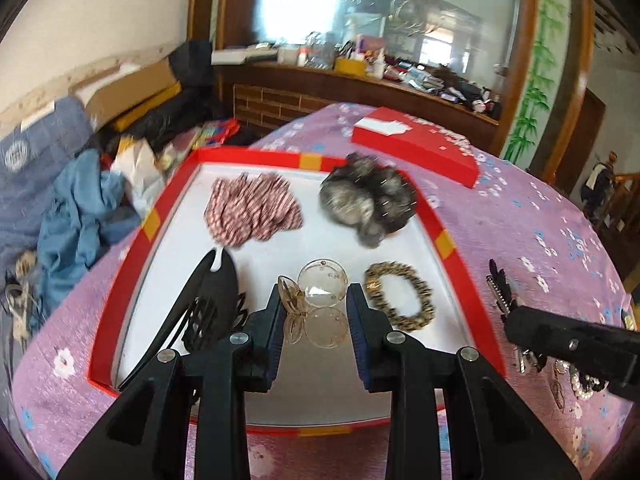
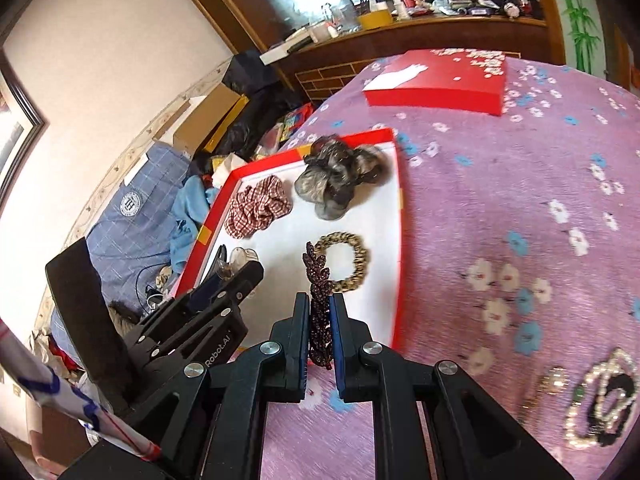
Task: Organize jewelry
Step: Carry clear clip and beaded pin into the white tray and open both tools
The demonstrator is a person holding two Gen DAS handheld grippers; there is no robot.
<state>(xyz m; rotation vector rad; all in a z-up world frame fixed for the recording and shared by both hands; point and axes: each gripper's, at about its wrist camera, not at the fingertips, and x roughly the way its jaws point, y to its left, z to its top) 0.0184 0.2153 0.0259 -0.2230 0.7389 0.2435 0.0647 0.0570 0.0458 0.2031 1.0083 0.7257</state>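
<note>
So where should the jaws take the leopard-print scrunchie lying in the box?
Grip the leopard-print scrunchie across its band on the near arc, coming down from above. It lies flat as an open ring on the red box's white floor, so one jaw can drop into the hole and one outside.

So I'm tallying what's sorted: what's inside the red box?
In the red box: checked scrunchie, grey scrunchie, leopard hair tie, black clip. Under them, hidden.

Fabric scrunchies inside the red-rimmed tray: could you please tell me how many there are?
3: a red-checked fabric scrunchie far left, a fluffy grey scrunchie far right, and a leopard-print scrunchie nearer right. None appears hidden.
</note>
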